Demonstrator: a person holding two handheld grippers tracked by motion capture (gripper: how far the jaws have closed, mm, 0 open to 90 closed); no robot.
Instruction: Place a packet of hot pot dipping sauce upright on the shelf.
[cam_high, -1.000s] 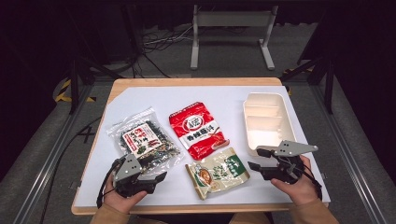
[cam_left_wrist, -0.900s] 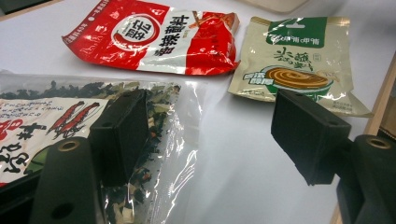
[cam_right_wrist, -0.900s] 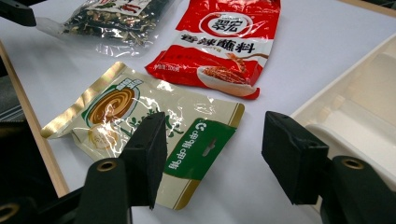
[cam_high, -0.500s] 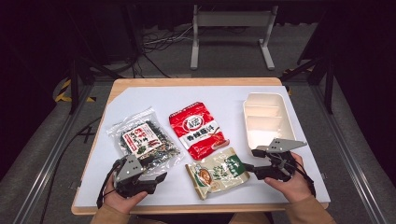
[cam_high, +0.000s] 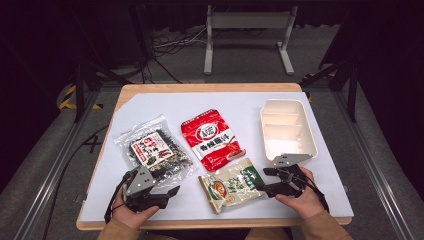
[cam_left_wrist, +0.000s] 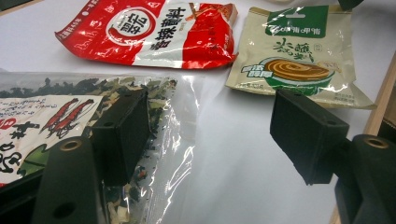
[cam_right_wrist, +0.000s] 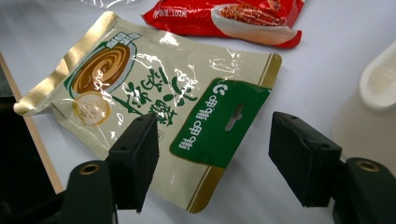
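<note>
So the right gripper (cam_high: 261, 181) had come down and in toward the beige-and-green packet (cam_high: 231, 184) compared with a second before, when it sat higher and further out by the white tray (cam_high: 310, 134). Its jaws had just been opening up too, and they stood wide apart with the green header end of the packet (cam_right_wrist: 219, 122) lying between them, not pinched yet as far as the right gripper view showed; the pads looked clear of the foil on both sides. The packet itself was flat on the table near the front edge, just below the red packet (cam_high: 212, 138) and well left of the tray. The left gripper (cam_high: 169, 194) hadn't budged: it sat at the near corner of the clear bag of dried greens (cam_high: 154, 151), jaws spread, one pad over the bag's edge in the left gripper view (cam_left_wrist: 122, 135) and nothing clamped. The read here was that the right hand was lining up a grab on the beige packet, probably to drop it in the tray, and the packets hadn't shifted at all. Closing on that thin flat header could be fiddly, since the lower jaw had to get under the edge.
</note>
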